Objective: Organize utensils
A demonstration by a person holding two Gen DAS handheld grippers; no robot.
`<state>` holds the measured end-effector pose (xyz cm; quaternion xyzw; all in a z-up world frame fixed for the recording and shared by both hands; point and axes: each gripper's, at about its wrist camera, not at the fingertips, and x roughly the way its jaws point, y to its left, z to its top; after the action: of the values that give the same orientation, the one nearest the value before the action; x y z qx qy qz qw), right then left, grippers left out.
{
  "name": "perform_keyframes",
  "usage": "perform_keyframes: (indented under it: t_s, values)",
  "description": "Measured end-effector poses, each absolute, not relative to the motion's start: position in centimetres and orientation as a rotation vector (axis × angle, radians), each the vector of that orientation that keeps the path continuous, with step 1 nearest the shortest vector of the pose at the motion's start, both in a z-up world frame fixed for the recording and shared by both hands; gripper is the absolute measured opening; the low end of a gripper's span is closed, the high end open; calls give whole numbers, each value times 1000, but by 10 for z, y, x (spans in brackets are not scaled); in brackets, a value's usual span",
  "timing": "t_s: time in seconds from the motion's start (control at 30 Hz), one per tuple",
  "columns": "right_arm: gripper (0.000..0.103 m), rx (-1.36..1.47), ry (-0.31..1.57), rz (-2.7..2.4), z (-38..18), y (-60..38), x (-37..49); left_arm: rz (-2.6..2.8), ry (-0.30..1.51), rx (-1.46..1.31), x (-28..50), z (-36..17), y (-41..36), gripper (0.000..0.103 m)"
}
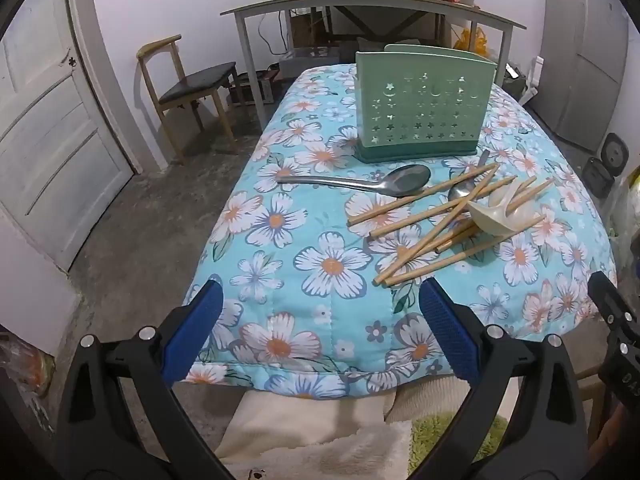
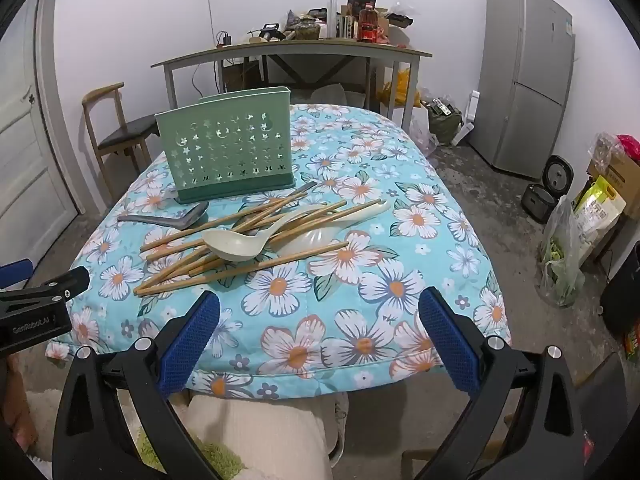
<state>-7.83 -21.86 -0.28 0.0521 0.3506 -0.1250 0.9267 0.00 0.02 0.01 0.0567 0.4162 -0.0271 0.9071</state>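
Observation:
A green perforated utensil holder [image 1: 424, 108] [image 2: 228, 148] stands upright at the far middle of the floral-covered table [image 1: 304, 248] [image 2: 360, 300]. In front of it lies a pile of several wooden chopsticks [image 1: 432, 224] [image 2: 224, 248], with a cream ladle [image 1: 496, 216] [image 2: 236, 244] on top and a second cream spoon [image 2: 320, 236] beside it. A large metal spoon [image 1: 360, 184] [image 2: 172, 218] rests left of the pile. My left gripper [image 1: 320, 312] and my right gripper [image 2: 320, 316] both hover open over the near table edge, short of the pile, with nothing between their blue pads.
A wooden chair [image 1: 188, 88] [image 2: 116, 132] and a cluttered grey desk [image 1: 372, 4] [image 2: 292, 50] stand beyond the table. A white door [image 1: 48, 136] is at left. A fridge [image 2: 524, 80], a rice cooker [image 2: 544, 192] and bags [image 2: 564, 248] line the right side.

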Motion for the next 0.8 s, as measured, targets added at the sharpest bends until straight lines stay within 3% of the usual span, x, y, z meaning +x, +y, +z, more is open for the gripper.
perform_keyframes:
  t_s: [0.8]
  values:
    - [97,120,701,-288,4,-247,-80,-29,825,170,2,6,10,95]
